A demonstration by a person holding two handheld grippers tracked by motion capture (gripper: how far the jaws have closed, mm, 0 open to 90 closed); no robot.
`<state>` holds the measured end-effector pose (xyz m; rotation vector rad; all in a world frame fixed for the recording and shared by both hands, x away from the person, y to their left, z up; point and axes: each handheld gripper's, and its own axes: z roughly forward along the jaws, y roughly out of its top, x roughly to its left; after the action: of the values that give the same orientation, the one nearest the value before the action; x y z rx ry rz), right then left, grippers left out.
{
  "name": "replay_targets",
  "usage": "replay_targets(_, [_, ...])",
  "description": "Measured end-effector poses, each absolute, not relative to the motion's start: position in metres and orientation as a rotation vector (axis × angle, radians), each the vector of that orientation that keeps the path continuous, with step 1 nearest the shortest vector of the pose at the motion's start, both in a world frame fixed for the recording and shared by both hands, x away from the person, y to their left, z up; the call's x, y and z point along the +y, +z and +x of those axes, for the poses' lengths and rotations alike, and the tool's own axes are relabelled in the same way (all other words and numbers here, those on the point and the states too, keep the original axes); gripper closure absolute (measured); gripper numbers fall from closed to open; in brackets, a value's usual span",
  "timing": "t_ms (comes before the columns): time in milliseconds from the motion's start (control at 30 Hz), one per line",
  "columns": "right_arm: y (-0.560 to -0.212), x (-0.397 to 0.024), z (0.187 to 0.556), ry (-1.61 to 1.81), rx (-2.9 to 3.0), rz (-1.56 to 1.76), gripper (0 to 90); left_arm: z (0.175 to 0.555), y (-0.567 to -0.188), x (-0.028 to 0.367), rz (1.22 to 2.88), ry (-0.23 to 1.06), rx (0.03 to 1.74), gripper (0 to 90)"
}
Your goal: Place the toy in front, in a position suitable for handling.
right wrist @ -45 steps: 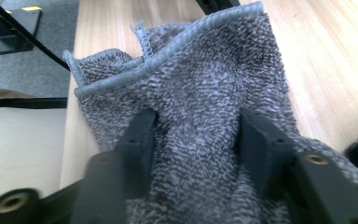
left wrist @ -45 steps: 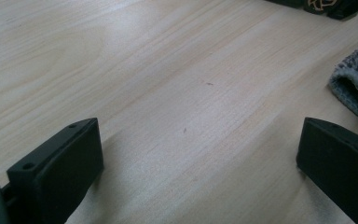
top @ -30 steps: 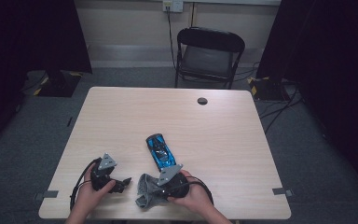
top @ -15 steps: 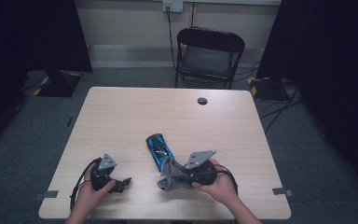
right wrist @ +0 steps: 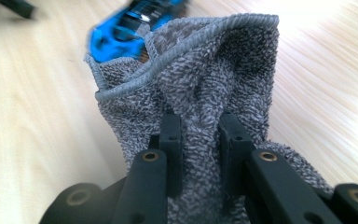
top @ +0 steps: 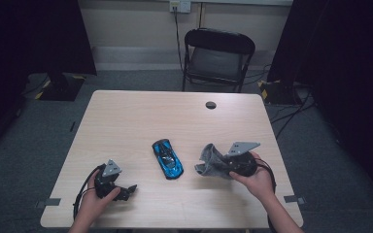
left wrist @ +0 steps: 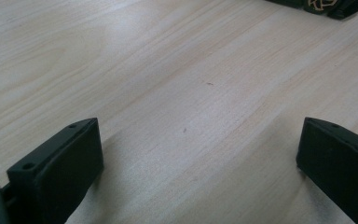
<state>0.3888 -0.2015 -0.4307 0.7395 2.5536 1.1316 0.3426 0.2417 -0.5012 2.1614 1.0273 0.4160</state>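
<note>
Pinching a bunched grey cloth between its two black jaws, the right gripper sat in the lower right of the high view, held by the person's right hand just above the table. In the right gripper view the cloth rose from the jaws in folds with a stitched hem along its top, and a blue toy car lay blurred behind it at the upper left. In the high view that car rested on the table near the middle of the frame, just left of the cloth and apart from it. The left gripper, in the lower left, was held by the left hand with its jaws spread wide over bare wood, nothing between them. A black chair stood beyond the table's far edge, and a small dark round cap sat in the tabletop near that edge.
</note>
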Motion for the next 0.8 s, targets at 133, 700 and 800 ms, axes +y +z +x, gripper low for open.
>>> replay_targets(133, [-0.439,-0.215,0.396,1.115,2.53,0.803,74.7,0.343,-0.501,0.242,2.162,0.416,1.027,0.0])
replay_targets(700, [-0.462,-0.228,0.403,1.08,2.495,0.971,58.5,0.343,-0.501,0.242,2.161,0.416,1.027,0.0])
replay_targets(800, [-0.458,-0.228,0.402,1.085,2.49,0.995,46.6,0.343,-0.501,0.242,2.161,0.416,1.027,0.0])
